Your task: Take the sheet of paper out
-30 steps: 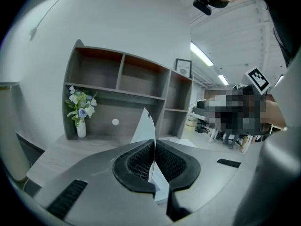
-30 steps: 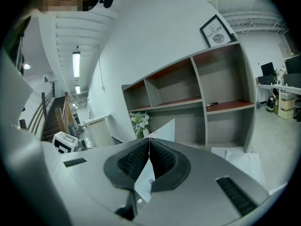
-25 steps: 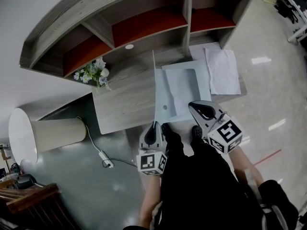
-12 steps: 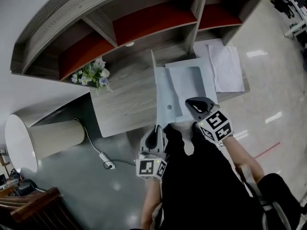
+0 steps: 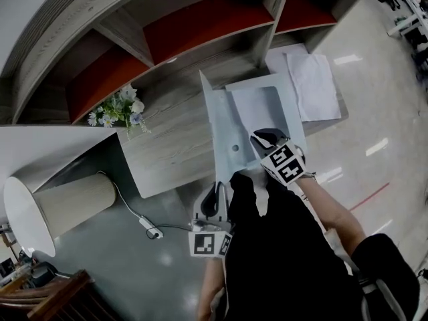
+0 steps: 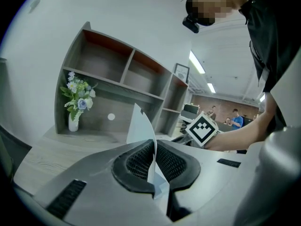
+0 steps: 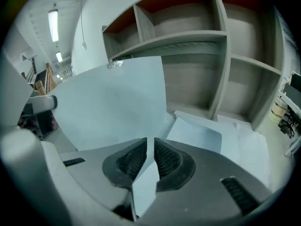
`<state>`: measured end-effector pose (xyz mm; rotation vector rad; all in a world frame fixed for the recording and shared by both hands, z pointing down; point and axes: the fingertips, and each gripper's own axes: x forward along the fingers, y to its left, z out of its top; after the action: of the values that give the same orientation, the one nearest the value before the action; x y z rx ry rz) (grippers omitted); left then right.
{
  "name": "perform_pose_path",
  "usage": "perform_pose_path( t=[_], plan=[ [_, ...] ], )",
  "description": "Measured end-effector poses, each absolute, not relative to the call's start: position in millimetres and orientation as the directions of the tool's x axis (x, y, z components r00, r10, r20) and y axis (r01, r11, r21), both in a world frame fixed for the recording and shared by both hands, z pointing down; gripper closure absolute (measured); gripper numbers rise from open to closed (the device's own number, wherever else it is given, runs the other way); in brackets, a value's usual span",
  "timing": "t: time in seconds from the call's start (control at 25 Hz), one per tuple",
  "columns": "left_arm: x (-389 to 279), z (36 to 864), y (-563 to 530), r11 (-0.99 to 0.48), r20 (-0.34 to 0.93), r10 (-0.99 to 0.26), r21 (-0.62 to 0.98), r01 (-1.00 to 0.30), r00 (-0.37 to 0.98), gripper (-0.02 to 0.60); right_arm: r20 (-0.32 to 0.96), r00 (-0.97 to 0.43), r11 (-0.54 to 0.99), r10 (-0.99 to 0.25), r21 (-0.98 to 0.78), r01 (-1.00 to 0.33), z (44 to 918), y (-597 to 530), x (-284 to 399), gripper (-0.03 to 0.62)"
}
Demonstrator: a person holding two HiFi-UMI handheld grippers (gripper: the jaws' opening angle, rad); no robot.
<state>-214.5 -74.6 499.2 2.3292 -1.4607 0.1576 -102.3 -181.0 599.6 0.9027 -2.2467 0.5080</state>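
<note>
A pale translucent folder (image 5: 257, 119) lies open on the wooden desk (image 5: 167, 139). Its cover (image 5: 208, 122) stands upright along the left side. My left gripper (image 5: 214, 202) is at the desk's near edge, shut on the lower edge of that cover (image 6: 140, 126); the thin leaf runs between the pads of the left gripper (image 6: 155, 149). My right gripper (image 5: 264, 139) is over the folder's near end, tilted down. Its jaws (image 7: 150, 147) are shut on the edge of a pale sheet (image 7: 146, 182). The raised cover (image 7: 113, 107) fills the left of the right gripper view.
A loose white paper (image 5: 314, 85) lies on the desk's right end. Open shelves with red backs (image 5: 200, 25) rise behind the desk. A vase of flowers (image 5: 120, 105) stands at the left. A lamp shade (image 5: 53, 206) and a cable (image 5: 144, 223) are on the floor.
My right gripper has dropped down and forward onto the folder's near end. The left gripper has shifted slightly and keeps the cover upright.
</note>
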Motion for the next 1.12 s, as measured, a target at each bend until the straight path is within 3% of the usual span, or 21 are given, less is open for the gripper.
perform_pose_path(
  t=[0.2,0.76,1.12],
  plan=[
    [-215,501,-74,-0.418,0.293,-0.823,0.265,-0.869,0.486,0.563,0.742,-0.495,0.685,-0.453,-0.067,-0.726,631,-188,-107,0.573],
    [-221,506,-76,-0.471,0.297,-0.773,0.325,-0.82,0.561,0.561,0.808,-0.387,0.672,-0.444,0.015,-0.741,692,-221,-116,0.377],
    [-223,507,-77,-0.464,0.307,-0.759,0.363,-0.808,0.574,0.561,0.837,-0.345,0.662,-0.424,0.026,-0.749,716,-229,-112,0.355]
  ],
)
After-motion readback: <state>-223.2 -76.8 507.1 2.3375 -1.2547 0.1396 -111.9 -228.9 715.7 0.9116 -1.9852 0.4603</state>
